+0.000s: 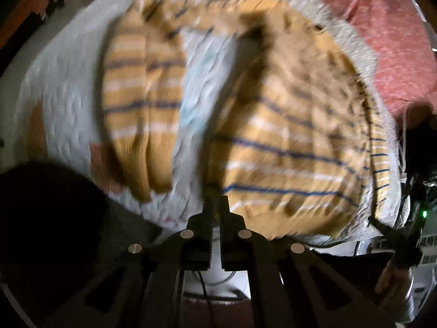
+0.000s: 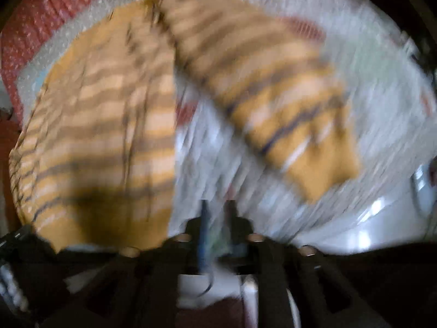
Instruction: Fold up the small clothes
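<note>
An orange garment with navy and white stripes lies spread on a pale quilt. In the left wrist view its broad part is on the right and a narrow limb on the left. My left gripper is shut, its tips at the broad part's near edge; blur hides whether cloth is pinched. In the right wrist view the broad part is on the left and a limb runs diagonally to the right. My right gripper hovers over bare quilt between them, with a gap between its fingers and nothing in it.
A red speckled blanket lies beyond the quilt. At the right edge of the left wrist view, a hand holds the other gripper's dark body with a green light. A dark mass fills the lower left. Pale shiny objects sit past the bed's edge.
</note>
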Available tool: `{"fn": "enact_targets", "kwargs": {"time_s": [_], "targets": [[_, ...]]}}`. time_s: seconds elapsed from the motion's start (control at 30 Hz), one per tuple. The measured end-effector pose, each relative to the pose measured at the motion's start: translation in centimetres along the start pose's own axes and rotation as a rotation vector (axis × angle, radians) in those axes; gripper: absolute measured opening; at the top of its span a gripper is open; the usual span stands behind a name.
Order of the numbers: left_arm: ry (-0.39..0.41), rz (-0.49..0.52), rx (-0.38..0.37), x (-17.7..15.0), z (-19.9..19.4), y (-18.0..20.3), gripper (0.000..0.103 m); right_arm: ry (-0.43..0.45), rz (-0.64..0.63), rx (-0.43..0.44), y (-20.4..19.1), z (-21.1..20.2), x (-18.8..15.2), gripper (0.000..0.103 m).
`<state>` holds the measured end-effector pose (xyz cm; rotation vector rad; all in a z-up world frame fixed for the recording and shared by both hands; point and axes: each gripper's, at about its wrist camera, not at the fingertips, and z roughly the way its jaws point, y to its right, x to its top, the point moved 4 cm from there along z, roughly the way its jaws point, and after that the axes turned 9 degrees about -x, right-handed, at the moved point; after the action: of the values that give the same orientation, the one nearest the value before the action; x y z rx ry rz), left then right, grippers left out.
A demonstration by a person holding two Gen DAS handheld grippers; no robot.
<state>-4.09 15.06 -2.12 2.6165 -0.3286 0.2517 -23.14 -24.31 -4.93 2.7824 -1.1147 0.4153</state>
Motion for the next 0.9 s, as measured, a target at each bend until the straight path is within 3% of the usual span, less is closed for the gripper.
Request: {"fn": "enact_targets", "kwargs": {"time_s": [0.1,0.23,0.3,0.37,0.4,0.43,0.47,0.5,0.57,0.73,0.9], "targets": [[0.035,0.014,-0.017,0.7,-0.9,1.1,0.006,0.108,0.062,-0.109,3.8,-0.7,3.3,0.063],[0.061,0.050,-0.020,0.7,-1.4,2.6,0.018,0.096,0.014,-0.222,5.9,0.9,6.7,0.071],[0.045,0.061,-0.010,0.8,-1.0,3.3,0.019,0.028,-0.007,-0.220,6.9,2.9,7.7,0.073],[0.033,0.068,-0.002,1.0,-0.6,4.0,0.019,0.014,0.016,-0.162,7.2,3.9,7.7,0.075],[0.031,0.073,0.000,1.1,-0.6,4.1,0.019,0.010,0.035,-0.120,7.4,3.8,7.6,0.069],[0.030,0.080,0.004,1.1,-0.6,4.5,0.019,-0.006,0.047,-0.057,7.5,3.8,7.5,0.057],[0.034,0.092,0.013,1.3,-0.6,5.2,0.019,-0.023,0.069,0.015,7.9,3.6,7.6,0.027],[0.037,0.100,0.018,1.4,-0.7,5.4,0.021,-0.031,0.082,0.033,8.3,3.2,7.8,0.006],[0.038,0.118,0.027,2.0,-0.5,6.3,0.021,-0.003,0.078,0.060,8.9,1.5,8.6,0.006],[0.051,0.177,0.053,3.7,-0.1,8.6,0.021,0.142,0.090,-0.124,12.1,-2.2,13.0,0.006],[0.062,0.242,0.079,5.4,1.1,10.6,0.031,0.202,0.085,-0.452,14.6,-1.0,19.1,0.006]]}}
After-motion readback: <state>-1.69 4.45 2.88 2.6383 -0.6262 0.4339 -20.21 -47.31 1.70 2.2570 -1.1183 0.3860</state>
